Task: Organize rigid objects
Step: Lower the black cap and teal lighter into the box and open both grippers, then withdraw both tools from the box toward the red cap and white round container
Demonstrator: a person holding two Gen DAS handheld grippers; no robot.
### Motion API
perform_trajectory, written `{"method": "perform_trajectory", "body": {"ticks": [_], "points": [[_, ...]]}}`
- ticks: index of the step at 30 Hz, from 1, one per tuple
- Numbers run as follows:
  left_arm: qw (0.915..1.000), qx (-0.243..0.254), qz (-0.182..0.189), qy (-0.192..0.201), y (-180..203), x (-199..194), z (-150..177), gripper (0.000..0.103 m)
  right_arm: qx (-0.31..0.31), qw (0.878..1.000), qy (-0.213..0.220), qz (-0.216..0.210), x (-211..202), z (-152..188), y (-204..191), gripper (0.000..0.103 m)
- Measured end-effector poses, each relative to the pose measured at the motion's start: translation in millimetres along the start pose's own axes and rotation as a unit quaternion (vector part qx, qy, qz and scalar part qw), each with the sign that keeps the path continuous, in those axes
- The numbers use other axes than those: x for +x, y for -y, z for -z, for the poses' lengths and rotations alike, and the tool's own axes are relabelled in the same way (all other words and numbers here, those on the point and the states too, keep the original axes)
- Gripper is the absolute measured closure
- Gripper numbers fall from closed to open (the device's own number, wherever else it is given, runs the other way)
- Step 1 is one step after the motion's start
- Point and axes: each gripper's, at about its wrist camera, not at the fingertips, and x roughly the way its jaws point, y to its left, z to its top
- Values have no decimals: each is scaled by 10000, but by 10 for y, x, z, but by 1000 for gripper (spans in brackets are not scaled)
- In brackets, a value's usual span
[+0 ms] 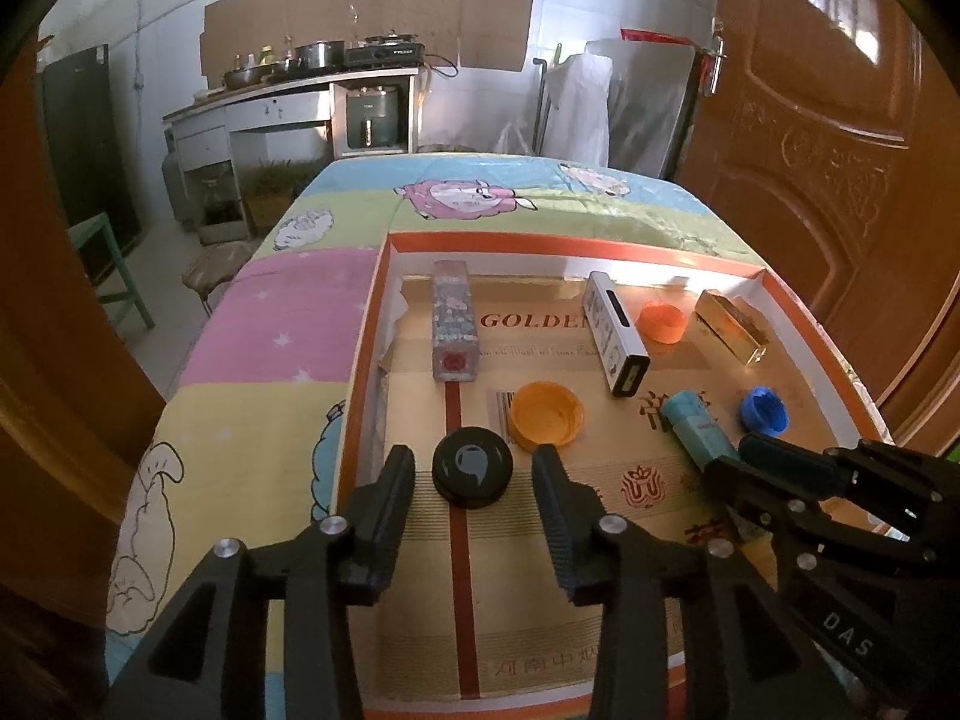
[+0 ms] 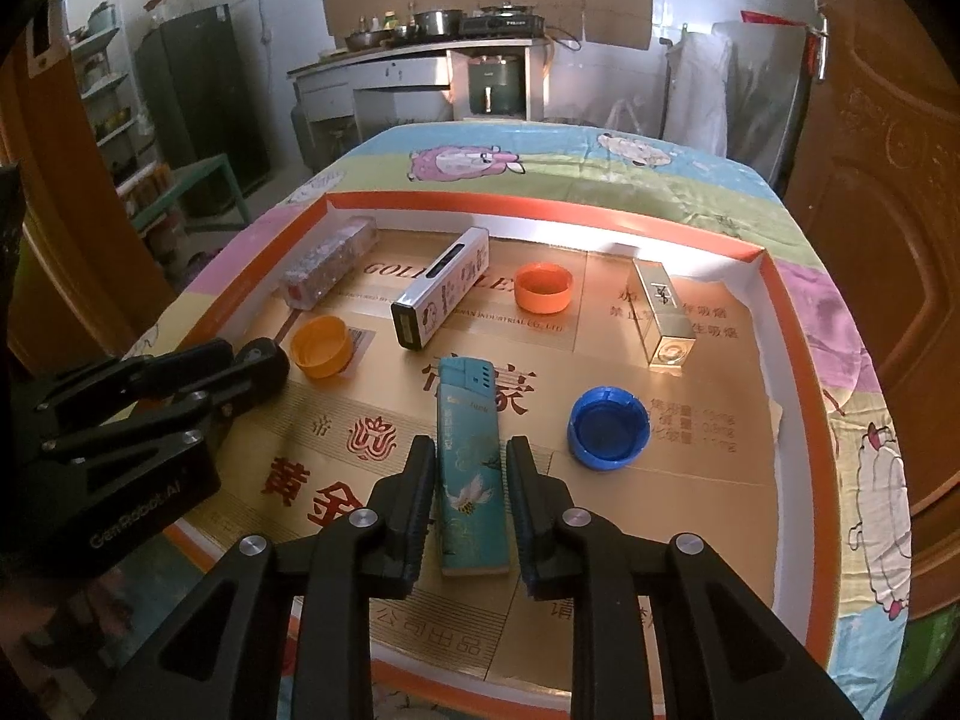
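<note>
On the left side of the tray [image 1: 360, 324], my left claw [image 1: 473, 468] stands about half open, its fingers either side of the black lid [image 1: 473, 475] with clear gaps, gripping nothing. I judge that if I lift away carelessly, a finger could clip the lid and knock it into the yellow cap [image 1: 547, 415] just beside it. Further right, my right claw [image 2: 471, 468] is nearly closed around the teal lighter [image 2: 471, 468], which lies flat on the tray floor; whether the pads actually press on it I cannot tell. I judge a weak or off-centre hold there could let the smooth lighter twist out and slide toward the blue cap [image 2: 609, 427] nearby.
</note>
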Motion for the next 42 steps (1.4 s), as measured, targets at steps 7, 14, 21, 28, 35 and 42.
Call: {"method": "perform_trajectory", "body": {"ticks": [7,14,21,28,35,42], "points": [[10000,-20,-16,42,-19,-70,3,61,7,10000,77,5,-110,-3,-28,77],[9999,-26,-52,106,-30,-167,20,61,62,9999,131,-14,-200,14,-31,77],[9999,-32,-44,112,-32,-194,25,61,83,9998,171,-17,-289,39,-36,77],[9999,-28,-24,128,-6,-271,39,61,98,9998,201,-4,-352,56,-37,77],[9999,-67,16,146,15,-390,121,61,67,9998,212,-9,-452,105,-79,77],[9998,-52,45,165,39,-490,185,61,85,9997,221,20,-548,167,-98,77]]}}
